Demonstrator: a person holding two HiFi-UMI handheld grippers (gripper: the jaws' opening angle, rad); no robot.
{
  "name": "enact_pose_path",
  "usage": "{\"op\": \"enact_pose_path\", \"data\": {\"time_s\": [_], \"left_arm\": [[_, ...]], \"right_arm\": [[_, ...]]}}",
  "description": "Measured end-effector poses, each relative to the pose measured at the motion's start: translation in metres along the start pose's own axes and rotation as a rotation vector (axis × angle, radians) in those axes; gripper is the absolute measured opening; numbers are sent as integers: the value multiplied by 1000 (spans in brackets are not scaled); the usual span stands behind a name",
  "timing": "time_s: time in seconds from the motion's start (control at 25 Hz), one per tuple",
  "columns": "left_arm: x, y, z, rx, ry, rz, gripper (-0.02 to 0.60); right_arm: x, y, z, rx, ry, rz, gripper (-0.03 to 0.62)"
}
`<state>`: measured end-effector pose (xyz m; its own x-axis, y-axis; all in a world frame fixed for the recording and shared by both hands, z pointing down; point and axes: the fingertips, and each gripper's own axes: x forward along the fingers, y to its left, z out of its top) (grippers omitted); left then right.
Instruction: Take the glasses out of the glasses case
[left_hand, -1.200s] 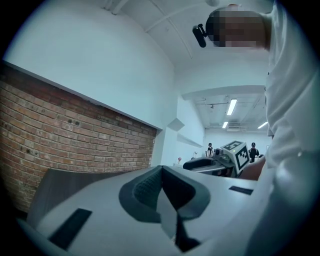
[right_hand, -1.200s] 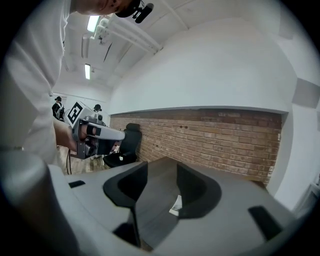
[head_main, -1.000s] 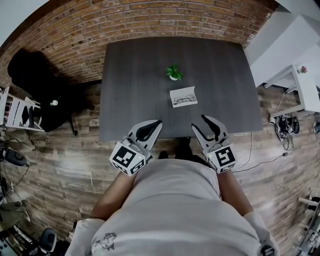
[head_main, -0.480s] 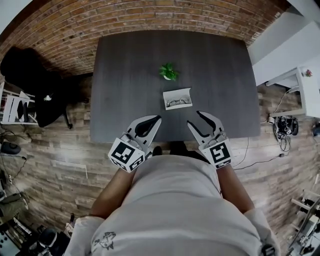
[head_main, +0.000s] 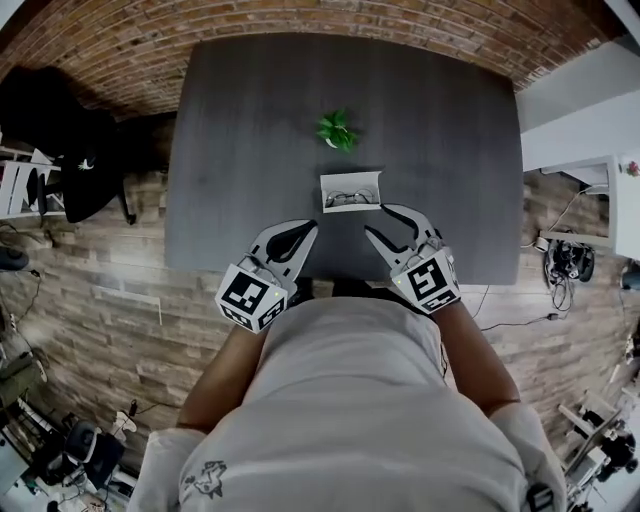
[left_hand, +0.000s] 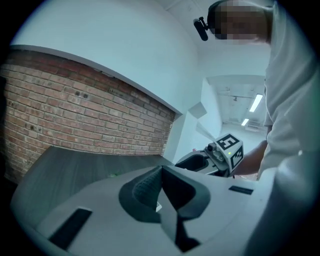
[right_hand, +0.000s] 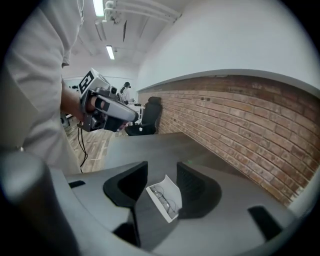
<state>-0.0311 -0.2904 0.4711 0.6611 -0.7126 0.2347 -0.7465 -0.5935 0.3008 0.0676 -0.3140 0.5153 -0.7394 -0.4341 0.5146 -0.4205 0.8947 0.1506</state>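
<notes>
A white glasses case (head_main: 351, 191) lies open on a dark table (head_main: 240, 150), with thin wire-rimmed glasses (head_main: 350, 198) still resting inside it. Just behind the case stands a small green plant (head_main: 337, 130), and beyond that a brick wall.

A person stands at the table edge nearest the case, holding a gripper in each hand. Within the last second both grippers have moved in toward the case. The right gripper (head_main: 378, 220) now sits just beside the case's near right corner, jaws spread wide and holding nothing. Its own view frames the case (right_hand: 164, 197) in the gap between them. The left gripper (head_main: 312, 226) is further back, on the case's near left side, with its jaws pressed together and empty.

Nothing has touched the case yet. The reach looks nearly finished, and the grasp has still to begin.
</notes>
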Motion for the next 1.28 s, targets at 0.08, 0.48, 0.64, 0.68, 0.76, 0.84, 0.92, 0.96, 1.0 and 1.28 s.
{"op": "enact_pose_path", "data": {"time_s": [0.08,0.48,0.64,0.68,0.76,0.84,0.92,0.96,1.0,1.28], "left_arm": [[8,8,-10,-2,26,21,11],[44,37,-43,-45,105,78,11],[51,48,-54,-64,125,97,11],[53,50,-58,-70,132,100,11],[58,54,-67,-82,146,105,11],[62,58,-77,-93,160,111,11],[66,60,-83,-99,171,115,11],[68,60,-85,-102,175,116,11],[70,61,-87,-104,178,116,11],[72,66,-100,-130,197,130,11]], "right_arm": [[11,-3,-13,-10,40,40,188],[73,-11,-70,-107,187,202,148],[93,-15,-90,-152,232,250,135],[98,-16,-95,-161,241,262,129],[107,-15,-103,-176,261,286,112],[116,-12,-114,-191,284,312,97],[123,-8,-125,-202,309,341,92],[127,-6,-130,-206,322,355,88],[129,-5,-135,-210,334,366,86],[148,3,-164,-236,411,412,54]]}}
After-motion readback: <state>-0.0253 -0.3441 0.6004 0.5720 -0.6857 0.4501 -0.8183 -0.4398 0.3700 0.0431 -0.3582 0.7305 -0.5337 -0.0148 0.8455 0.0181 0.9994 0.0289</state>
